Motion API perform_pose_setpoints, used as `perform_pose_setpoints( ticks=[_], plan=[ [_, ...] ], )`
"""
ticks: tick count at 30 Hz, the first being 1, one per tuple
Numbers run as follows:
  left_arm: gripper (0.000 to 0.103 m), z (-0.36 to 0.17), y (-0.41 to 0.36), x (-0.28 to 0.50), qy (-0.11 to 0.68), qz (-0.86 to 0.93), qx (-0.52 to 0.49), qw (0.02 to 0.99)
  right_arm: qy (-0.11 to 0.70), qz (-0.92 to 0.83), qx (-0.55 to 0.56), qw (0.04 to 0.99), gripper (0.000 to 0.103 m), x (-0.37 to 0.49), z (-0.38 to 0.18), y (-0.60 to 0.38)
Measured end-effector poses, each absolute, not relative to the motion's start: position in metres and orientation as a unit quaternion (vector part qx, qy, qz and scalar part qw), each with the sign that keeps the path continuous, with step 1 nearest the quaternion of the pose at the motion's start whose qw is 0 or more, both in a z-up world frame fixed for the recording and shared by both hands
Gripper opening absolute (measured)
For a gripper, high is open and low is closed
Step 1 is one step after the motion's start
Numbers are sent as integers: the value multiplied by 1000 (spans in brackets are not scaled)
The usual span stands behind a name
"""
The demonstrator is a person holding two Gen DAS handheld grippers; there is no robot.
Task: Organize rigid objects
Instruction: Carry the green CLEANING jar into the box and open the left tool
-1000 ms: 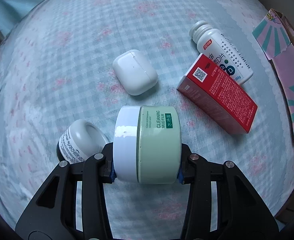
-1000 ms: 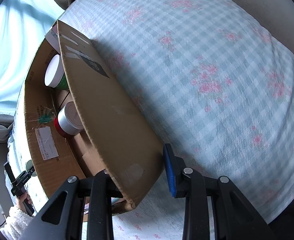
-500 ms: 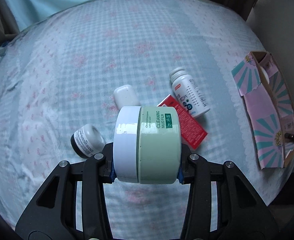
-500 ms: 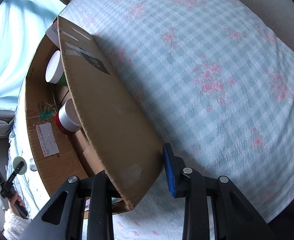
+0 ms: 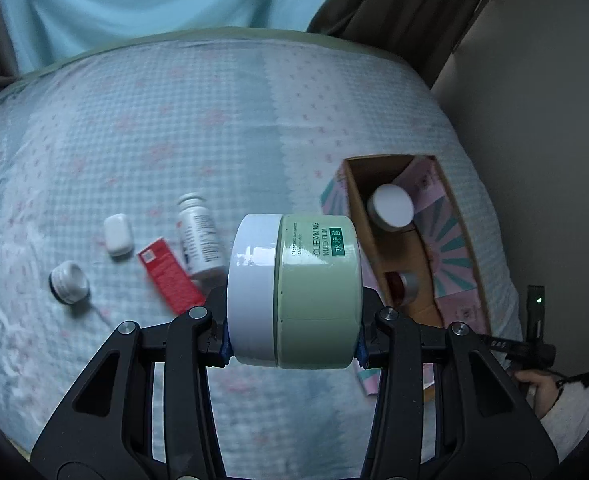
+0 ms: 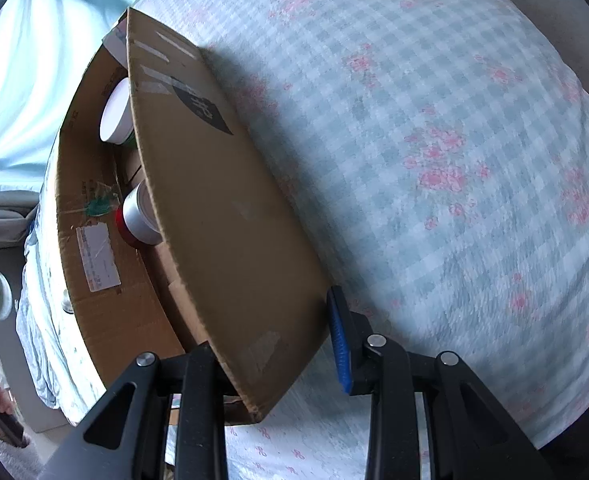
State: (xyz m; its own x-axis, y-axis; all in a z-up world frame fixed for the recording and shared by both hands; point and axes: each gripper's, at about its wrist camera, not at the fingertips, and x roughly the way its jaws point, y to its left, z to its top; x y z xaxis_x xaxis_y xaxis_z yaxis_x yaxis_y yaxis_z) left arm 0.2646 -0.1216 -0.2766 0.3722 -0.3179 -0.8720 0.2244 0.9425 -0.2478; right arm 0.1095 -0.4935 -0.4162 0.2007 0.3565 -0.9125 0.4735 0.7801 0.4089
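Glossy plastic jar point(image 5: 294, 292); matt cardboard box point(image 6: 230, 216); prob. cotton sheet point(image 6: 434, 160).

checked floral bedspread point(image 5: 214, 128), pale curtain point(image 5: 154, 4)

Checked bedspread point(image 5: 174, 128), pale blue curtain point(image 5: 154, 0)

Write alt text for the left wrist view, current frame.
The left tongs grip a pale green jar with a white lid, held on its side above a checked bedspread. Left lie four small items; right, an open cardboard box holds two jars.
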Motion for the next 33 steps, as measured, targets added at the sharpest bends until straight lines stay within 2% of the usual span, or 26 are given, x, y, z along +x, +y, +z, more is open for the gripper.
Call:
perform_pose_setpoints(
  ticks=[8,17,26,33],
  plan=[
    [39,-291,-237,275,542,-200,-66,814,650,-10,303,696,28,124,-421,-495],
    [39,-341,-324,293,570,-231,-34,788,659,0,289,694,28,134,-425,-487],
    [39,-394,-358,297,612,-230,-2,757,667,10,278,692,28,146,-428,-476],
    [40,-398,-368,296,621,-221,36,751,669,18,272,692,28,148,-431,-475]
  ],
)
